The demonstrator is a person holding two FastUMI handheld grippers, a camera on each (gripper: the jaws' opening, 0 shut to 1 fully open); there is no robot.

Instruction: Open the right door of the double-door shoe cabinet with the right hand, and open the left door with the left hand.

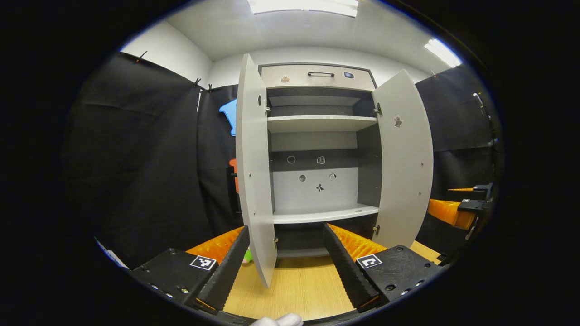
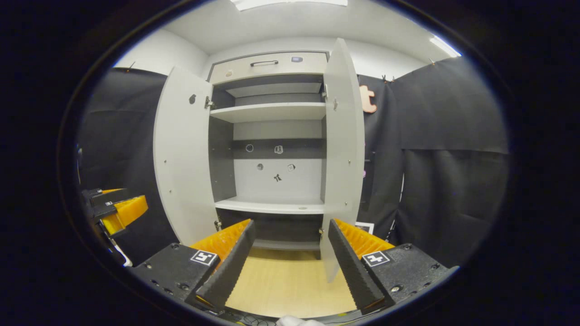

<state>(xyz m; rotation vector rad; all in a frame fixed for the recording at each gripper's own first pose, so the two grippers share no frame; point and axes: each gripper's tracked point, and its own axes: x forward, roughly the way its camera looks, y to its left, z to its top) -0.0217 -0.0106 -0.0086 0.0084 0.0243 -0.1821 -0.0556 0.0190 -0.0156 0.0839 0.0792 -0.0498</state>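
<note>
Shoe cabinet (image 1: 317,77) ahead on wood floor (image 1: 294,285), shelves bare. Left door (image 1: 253,172) and right door (image 1: 403,158) both swung wide. My left gripper (image 1: 285,258) and right gripper (image 2: 290,258): fingers spread, pinching nothing, short of doors. Judgement: opening step done; next, back hands clear.

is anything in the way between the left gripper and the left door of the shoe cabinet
Nothing visible. The left door stands swung open, its edge just beyond the open fingers of the left gripper, with only bare wooden floor between them. The right door is open too.
</note>
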